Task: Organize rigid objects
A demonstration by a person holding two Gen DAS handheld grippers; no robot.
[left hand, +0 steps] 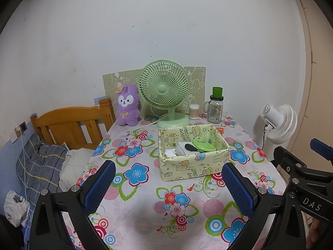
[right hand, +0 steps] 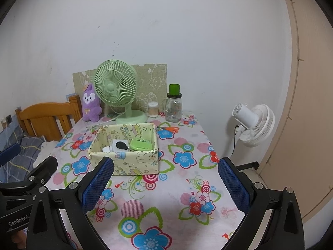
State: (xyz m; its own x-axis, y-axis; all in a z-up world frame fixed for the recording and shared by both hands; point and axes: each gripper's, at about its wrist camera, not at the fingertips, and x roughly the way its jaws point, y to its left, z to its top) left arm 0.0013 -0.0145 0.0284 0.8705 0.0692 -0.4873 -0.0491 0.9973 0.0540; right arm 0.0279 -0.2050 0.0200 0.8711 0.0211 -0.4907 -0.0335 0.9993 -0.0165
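Note:
A pale yellow cartoon-print box [left hand: 193, 166] [right hand: 133, 162] stands mid-table. Inside lie a black object [left hand: 191, 147] [right hand: 121, 145], a green flat case [left hand: 205, 145] [right hand: 140, 145] and white items [left hand: 172, 152]. Orange scissors [right hand: 170, 129] [left hand: 220, 130] lie on the cloth behind the box. My left gripper [left hand: 168, 182] is open and empty, hovering over the near table in front of the box. My right gripper [right hand: 165, 180] is open and empty, to the box's right front.
At the table's back stand a green desk fan [left hand: 164, 91] [right hand: 115, 87], a purple plush [left hand: 127, 105], a cotton swab tub [left hand: 194, 111] and a glass jar with green lid [left hand: 215, 106]. A wooden bed headboard [left hand: 70, 125] is left; a white standing fan [right hand: 254, 123] is right.

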